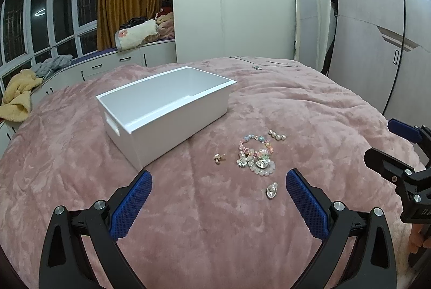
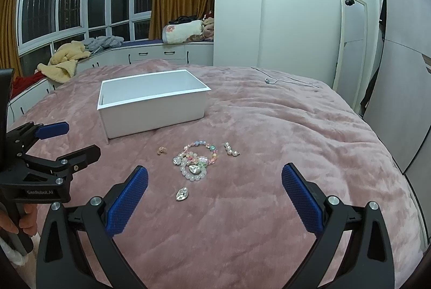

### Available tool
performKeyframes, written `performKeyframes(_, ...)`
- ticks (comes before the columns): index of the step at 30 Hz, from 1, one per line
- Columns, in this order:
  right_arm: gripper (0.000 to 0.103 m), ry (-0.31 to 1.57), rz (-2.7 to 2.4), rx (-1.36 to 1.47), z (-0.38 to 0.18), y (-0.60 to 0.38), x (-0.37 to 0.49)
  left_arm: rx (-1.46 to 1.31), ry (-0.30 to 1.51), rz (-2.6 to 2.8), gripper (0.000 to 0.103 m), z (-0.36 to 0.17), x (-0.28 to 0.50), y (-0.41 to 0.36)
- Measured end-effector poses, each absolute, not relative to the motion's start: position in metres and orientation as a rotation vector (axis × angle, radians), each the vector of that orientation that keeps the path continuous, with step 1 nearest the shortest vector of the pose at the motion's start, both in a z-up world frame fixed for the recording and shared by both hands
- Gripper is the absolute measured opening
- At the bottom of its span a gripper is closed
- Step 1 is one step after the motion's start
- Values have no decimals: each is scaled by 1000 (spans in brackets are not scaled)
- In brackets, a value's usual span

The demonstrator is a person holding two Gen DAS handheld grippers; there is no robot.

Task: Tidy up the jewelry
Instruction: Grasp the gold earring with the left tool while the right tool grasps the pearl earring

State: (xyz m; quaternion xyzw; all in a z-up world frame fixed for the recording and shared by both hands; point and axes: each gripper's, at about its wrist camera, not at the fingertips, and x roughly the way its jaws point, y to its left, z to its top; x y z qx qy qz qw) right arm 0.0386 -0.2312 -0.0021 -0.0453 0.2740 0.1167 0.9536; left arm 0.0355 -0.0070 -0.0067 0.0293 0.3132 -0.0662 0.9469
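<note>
We are holding the left gripper (image 1: 218,182) above the pink blanket (image 1: 215,235), its blue pads (image 1: 132,208) spread wide apart and gripping nothing. We are holding the right gripper (image 2: 214,179) likewise, fingers spread, with nothing between the pads (image 2: 301,201).

In the left wrist view, the jewelry pile (image 1: 256,154) is lying at 12 o'clock just beyond the fingertips, slightly toward 1 o'clock. The pastel bead bracelet (image 1: 256,144) is resting on top of a clear bead bracelet (image 1: 262,167); the two are touching. A short pearl strand (image 1: 277,134) is sitting just beside the pile at its 1 o'clock. A small gold-toned piece (image 1: 218,158), possibly an earring pair, is lying apart at the pile's 9 o'clock; the detail is too fine to confirm. A crystal piece (image 1: 271,190) is lying alone at the pile's 6 o'clock, near the right-hand pad.

The white box (image 1: 167,111) is standing open-topped at 11 o'clock, close to the jewelry but not touching it. In the right wrist view the same box (image 2: 153,103) is appearing at 11 o'clock beyond the pile (image 2: 196,161).

A thin cable (image 2: 280,78) is lying on the far part of the blanket at 1 o'clock.
</note>
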Motion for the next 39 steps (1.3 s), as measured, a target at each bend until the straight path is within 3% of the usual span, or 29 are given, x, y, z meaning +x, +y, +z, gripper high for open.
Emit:
performKeyframes(8, 98, 602, 258, -100, -6, -230, 86, 78, 682, -191, 101, -18, 82, -19)
performKeyframes(14, 90, 634, 266, -112, -19, -236, 134, 70, 747, -213, 101, -46, 128, -21)
performKeyframes(17, 76, 674, 266, -127, -33, -241, 164, 78, 763, -221, 101, -59, 148, -23)
performKeyframes(20, 73, 716, 265, -124, -49, -247, 191, 88, 770, -233, 101, -71, 167, -24)
performKeyframes(24, 60, 776, 280, -103, -73, -255, 221, 110, 797, -228, 101, -89, 192, -26)
performKeyframes(27, 59, 808, 281, -101, -90, -258, 237, 122, 824, -223, 94, -102, 208, -28)
performKeyframes(31, 59, 840, 289, -92, -110, -258, 252, 111, 881, -223, 72, -119, 224, -29)
performKeyframes(35, 59, 868, 323, -102, -125, -251, 259, 108, 914, -221, 63, -135, 229, -29)
performKeyframes(39, 49, 909, 317, -152, -141, -239, 267, 107, 922, -219, 60, -142, 230, -28)
